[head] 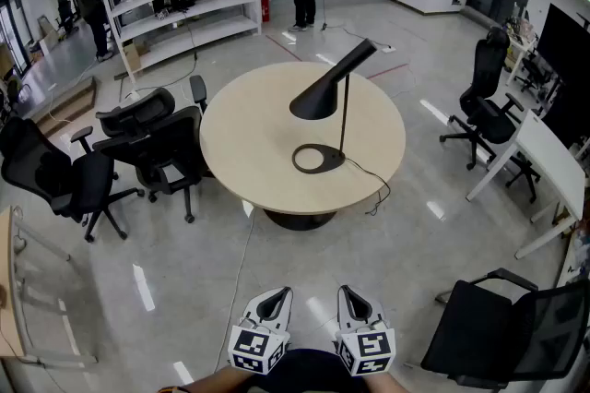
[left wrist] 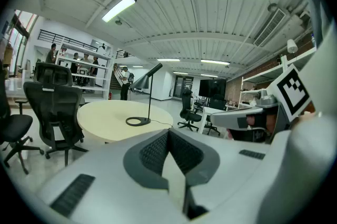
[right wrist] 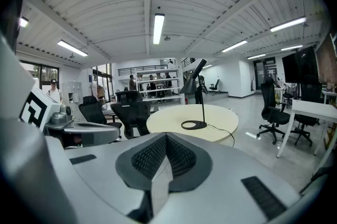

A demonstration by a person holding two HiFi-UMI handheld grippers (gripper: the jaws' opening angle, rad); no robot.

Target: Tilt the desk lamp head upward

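Left claw (head: 279,294) and right claw (head: 348,291), both pinched shut and empty, sit well short of the matte black cone-headed desk lamp (head: 320,96) on the round pale counter (head: 244,147). Pushing the smooth cone could tip its thin stem and open ring base, or slip off.

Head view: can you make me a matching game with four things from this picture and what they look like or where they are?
Things:
1. black cone-shaded desk lamp
2. large round table
3. left gripper
4. white shelving unit

Descriptions:
A. beige top
B. shut, with nothing in it
C. far at the back of the room
D. stands on the table, head pointing down

Pairs: 1-D, 2-A, 3-B, 4-C
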